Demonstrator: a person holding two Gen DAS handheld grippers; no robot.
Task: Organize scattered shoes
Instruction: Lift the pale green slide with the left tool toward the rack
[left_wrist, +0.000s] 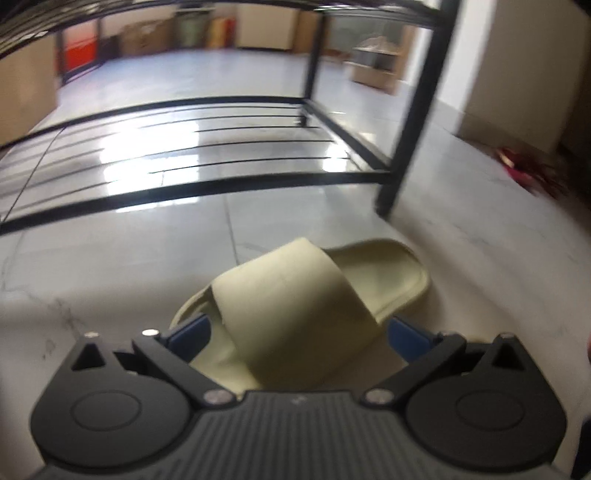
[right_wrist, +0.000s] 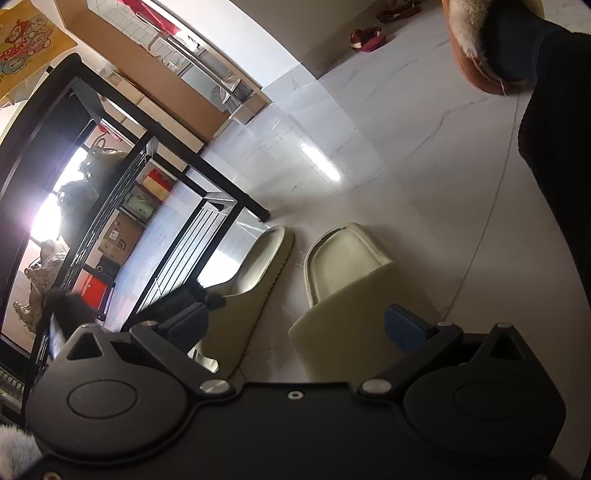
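**Two slides on the floor by the rack, both hand-held grippers released**

Currently, two cream slides lie on the tiled floor (right_wrist: 388, 177) just in front of the black shoe rack (left_wrist: 410, 122), neither yet on a shelf. In the right wrist view they sit side by side, apart by a narrow strip of floor: left slide (right_wrist: 255, 273) nearer the rack's foot, right slide (right_wrist: 343, 291) beside it. Heels point toward the rack, straps toward the cameras.

Left hand-held gripper (left_wrist: 295, 332): jaws spread to full width, straddling the strap of the slide. The blue pads (left_wrist: 406, 334) stand either side of the strap; no visible squeeze on the foam, so I read this as released, slide resting on the floor and not carried. Picture is motion-blurred, so contact at the pads cannot be ruled out.

Right hand-held gripper (right_wrist: 295, 325): also spread wide, poised over the strap of the right slide, pads clear of it. Released, nothing held.

Judgement on placement: each gripper is lined up on one slide's strap, the easiest part to pinch, and the pair sits close to the lowest shelf (left_wrist: 184, 147), which is bare. Likely intent is to lift each onto that shelf.

Count: cream slides, two. Dark red slippers (right_wrist: 365, 38) well off near the wall, at least two visible. One fur-lined brown slipper (right_wrist: 476, 55) on the person's foot. Grippers, two.
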